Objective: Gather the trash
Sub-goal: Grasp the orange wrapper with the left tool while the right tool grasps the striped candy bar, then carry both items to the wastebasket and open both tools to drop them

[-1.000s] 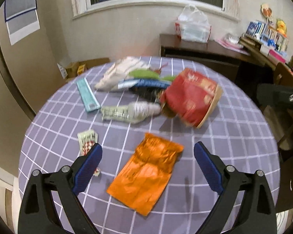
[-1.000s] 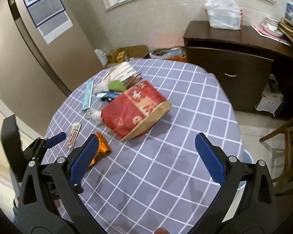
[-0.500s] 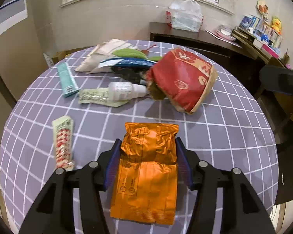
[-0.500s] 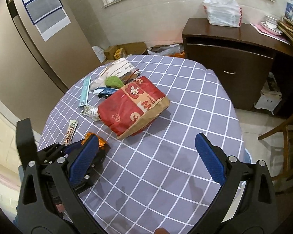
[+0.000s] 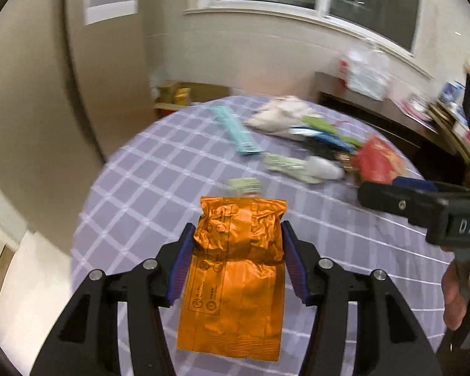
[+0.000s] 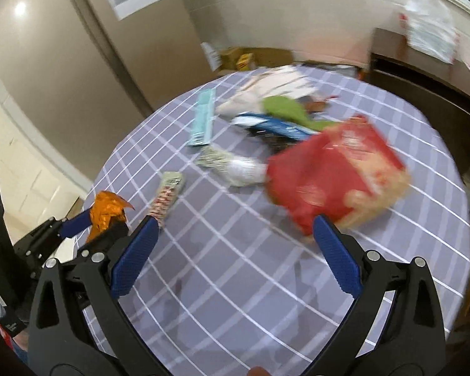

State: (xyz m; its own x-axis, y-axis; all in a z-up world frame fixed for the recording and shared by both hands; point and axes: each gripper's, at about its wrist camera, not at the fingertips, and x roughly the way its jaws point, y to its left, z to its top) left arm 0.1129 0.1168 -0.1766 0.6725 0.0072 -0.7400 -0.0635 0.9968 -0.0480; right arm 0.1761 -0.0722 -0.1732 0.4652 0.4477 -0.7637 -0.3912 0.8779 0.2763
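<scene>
an orange foil wrapper [image 5: 235, 269] sits clamped between the blue pads of the left gripper [image 5: 235, 250], lifted clear of the round table [image 5: 141, 188] with its purple checked cloth; its long axis runs along the fingers, toward 12 o'clock in the left wrist view, and its crumpled top edge juts past the fingertips. small printed symbols and lines of text show on the foil, too fine to read. in the right wrist view the same wrapper [image 6: 106, 211] appears at 9 o'clock, beyond the table's edge.

the right gripper [image 6: 235, 253] hangs over the near part of the table with its jaws wide apart and nothing between them. a red paper bag [image 6: 335, 175] lies just ahead of its right finger, toward 1 o'clock, long axis slanting up to the right; its pale lettering is blurred beyond reading. by this reckoning the right arm is the nearer to the bag, and the bag looks the likely place for the wrapper.

further off lie a blister pack [image 6: 169, 192], a white bottle [image 6: 244, 169], a teal box [image 6: 203, 119] and a heap of wrappers [image 6: 279, 106]. "das" can be read on the right tool's body in the left wrist view.
</scene>
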